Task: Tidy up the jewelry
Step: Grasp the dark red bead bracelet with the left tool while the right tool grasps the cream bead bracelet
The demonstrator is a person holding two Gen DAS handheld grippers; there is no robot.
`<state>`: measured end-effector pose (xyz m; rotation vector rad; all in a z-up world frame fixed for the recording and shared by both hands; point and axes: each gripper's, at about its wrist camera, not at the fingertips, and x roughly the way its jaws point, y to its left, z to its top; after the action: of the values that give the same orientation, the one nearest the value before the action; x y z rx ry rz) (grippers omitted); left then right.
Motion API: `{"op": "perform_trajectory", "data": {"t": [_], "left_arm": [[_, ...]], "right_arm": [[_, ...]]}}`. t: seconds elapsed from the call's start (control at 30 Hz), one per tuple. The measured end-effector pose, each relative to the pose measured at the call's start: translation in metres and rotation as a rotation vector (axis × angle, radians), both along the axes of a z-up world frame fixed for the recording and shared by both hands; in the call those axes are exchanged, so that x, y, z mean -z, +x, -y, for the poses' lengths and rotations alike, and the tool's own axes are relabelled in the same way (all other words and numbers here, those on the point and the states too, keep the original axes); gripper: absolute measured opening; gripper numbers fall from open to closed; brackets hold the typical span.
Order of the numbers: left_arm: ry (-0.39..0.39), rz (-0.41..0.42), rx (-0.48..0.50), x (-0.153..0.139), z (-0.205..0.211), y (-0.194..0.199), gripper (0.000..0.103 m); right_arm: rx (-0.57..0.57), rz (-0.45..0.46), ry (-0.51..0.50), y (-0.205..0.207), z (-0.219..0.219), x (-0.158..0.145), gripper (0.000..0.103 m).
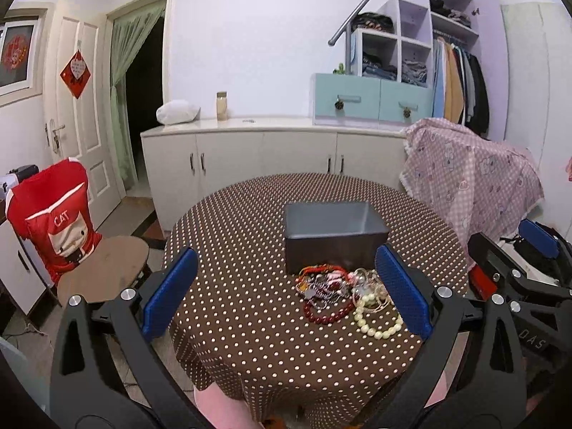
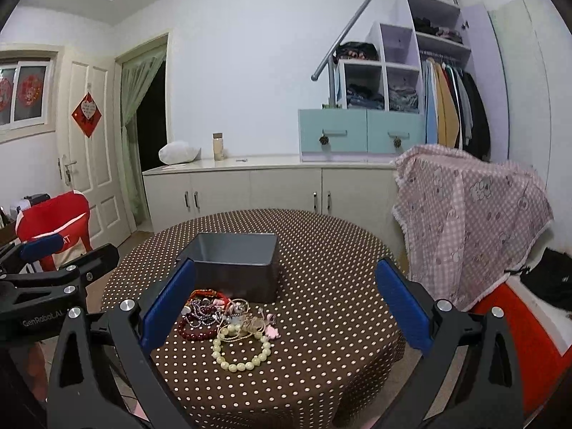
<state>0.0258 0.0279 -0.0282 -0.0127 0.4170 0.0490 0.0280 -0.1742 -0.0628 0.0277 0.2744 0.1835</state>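
Observation:
A heap of jewelry lies on the round table with a brown dotted cloth. It includes a cream bead bracelet, a dark red bead bracelet and red cords. Just behind the heap stands an open dark grey box, which looks empty. My left gripper is open, held above the near table edge with nothing between its fingers. My right gripper is also open and empty, hovering near the heap.
A chair with a red cover stands left of the table. A pink checked cloth drapes something on the right. White cabinets line the wall behind. Each gripper shows at the edge of the other's view.

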Motion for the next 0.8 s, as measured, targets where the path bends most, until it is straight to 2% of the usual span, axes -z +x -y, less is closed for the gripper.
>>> {"op": "perform_trajectory", "data": {"t": [0.17, 0.3, 0.57, 0.7, 0.8], "left_arm": [[-0.002, -0.056, -0.007, 0.014, -0.004, 0.009, 0.097], [-0.007, -0.094, -0.011, 0.024, -0.008, 0.015, 0.097], [0.007, -0.157, 0.018, 0.048, -0.006, 0.029, 0.097], [-0.02, -0.174, 0.038, 0.059, -0.01, 0.035, 0.097], [-0.04, -0.203, 0.043, 0.069, -0.015, 0.041, 0.097]], "right_arm": [[0.025, 0.016, 0.035, 0.003, 0.0, 0.012, 0.096], [0.054, -0.008, 0.003, 0.01, -0.004, 0.024, 0.096], [0.033, -0.03, -0.046, 0.016, -0.014, 0.051, 0.096], [0.007, -0.043, -0.039, 0.017, -0.017, 0.062, 0.096], [-0.002, -0.051, -0.075, 0.019, -0.022, 0.072, 0.096]]}}
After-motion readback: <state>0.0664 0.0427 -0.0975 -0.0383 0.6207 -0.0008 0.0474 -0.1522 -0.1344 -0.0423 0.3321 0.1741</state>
